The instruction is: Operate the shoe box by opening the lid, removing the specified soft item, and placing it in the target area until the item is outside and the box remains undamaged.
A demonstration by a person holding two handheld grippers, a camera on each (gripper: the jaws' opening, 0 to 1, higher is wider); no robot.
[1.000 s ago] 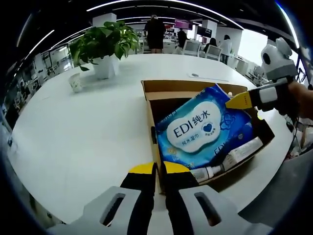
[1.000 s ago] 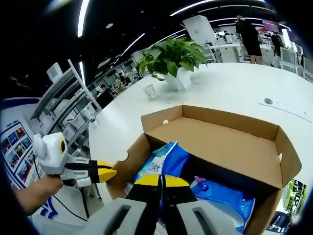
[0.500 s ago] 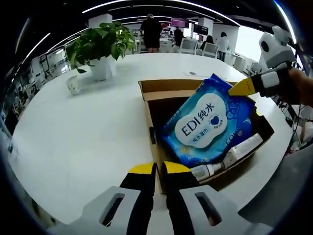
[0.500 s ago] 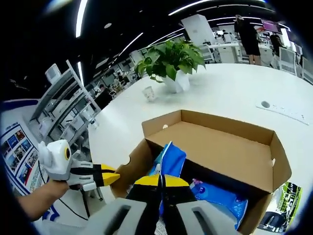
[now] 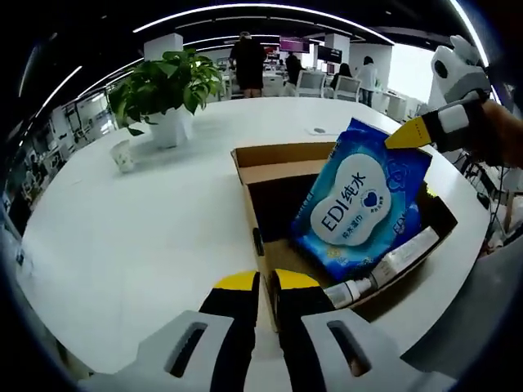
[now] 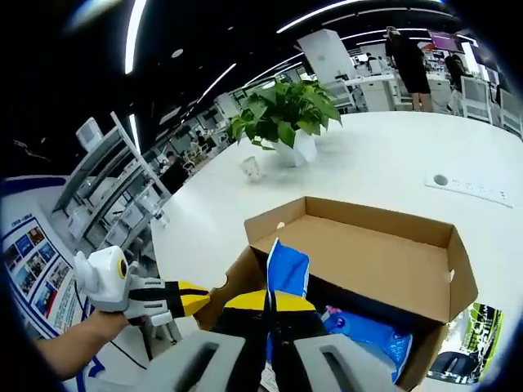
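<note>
The right gripper [image 5: 406,135] was clamped on a corner of the glossy blue wipes pack [image 5: 359,200], holding it tilted above the open brown cardboard box [image 5: 270,155]. A white tube [image 5: 384,265] lay inside. The left gripper [image 5: 257,283] sat at the box's near wall, jaws together, on the round white table [image 5: 122,229].

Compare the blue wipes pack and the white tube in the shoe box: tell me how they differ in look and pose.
The wipes pack is blue, broad and flat; the tube is white and slim. The wipes pack stands tilted up, rising above the cardboard box, pinched at its top corner by the right gripper; the tube lies low in the box, ungripped. Both are within the open box.
</note>
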